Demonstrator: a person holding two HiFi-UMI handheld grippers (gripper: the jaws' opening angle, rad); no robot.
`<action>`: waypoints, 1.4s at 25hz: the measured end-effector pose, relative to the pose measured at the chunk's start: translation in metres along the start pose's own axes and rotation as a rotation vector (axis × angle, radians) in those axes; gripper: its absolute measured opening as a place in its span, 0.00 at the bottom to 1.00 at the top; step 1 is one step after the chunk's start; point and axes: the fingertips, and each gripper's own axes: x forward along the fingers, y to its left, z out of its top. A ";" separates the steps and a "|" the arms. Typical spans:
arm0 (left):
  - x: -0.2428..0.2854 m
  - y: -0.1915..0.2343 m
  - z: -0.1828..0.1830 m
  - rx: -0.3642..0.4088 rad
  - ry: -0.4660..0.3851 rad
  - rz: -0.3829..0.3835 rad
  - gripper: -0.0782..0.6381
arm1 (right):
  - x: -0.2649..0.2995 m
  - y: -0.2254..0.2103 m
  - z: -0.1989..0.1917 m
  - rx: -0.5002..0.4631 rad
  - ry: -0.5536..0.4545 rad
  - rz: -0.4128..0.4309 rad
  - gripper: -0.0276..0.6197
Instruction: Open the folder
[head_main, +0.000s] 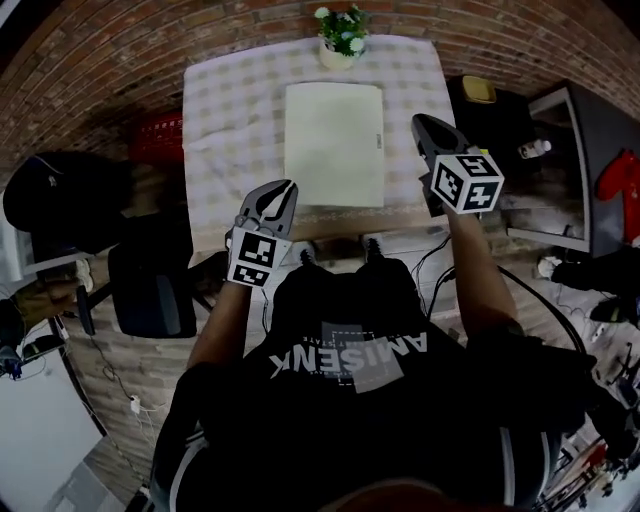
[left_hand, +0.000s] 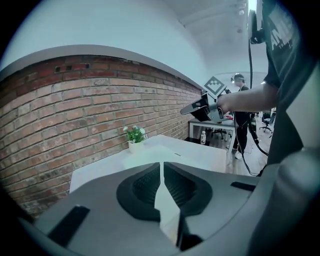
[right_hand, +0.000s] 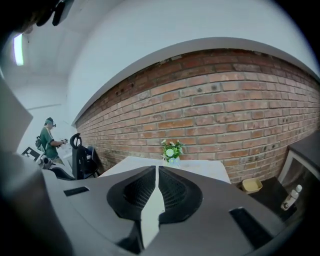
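A pale, closed folder lies flat in the middle of the table, which has a checked cloth. My left gripper hovers over the table's near edge, left of the folder and apart from it, jaws shut with nothing between them. My right gripper is held over the table's right edge, just right of the folder, also shut and empty. In the left gripper view the shut jaws point at the folder, and the right gripper shows above the table. The right gripper view shows shut jaws that hide the folder.
A small potted plant stands at the table's far edge against the brick wall. A red crate and an office chair are on the left. A side table with a bottle and a yellow dish are right.
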 end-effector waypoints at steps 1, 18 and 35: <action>0.005 -0.002 -0.001 -0.004 0.010 0.010 0.13 | 0.005 -0.006 -0.001 -0.004 0.006 0.013 0.11; 0.041 -0.048 -0.084 0.126 0.327 0.158 0.27 | 0.079 -0.051 -0.038 -0.061 0.120 0.250 0.11; 0.055 -0.051 -0.112 0.267 0.462 0.192 0.30 | 0.139 -0.085 -0.094 -0.034 0.247 0.227 0.11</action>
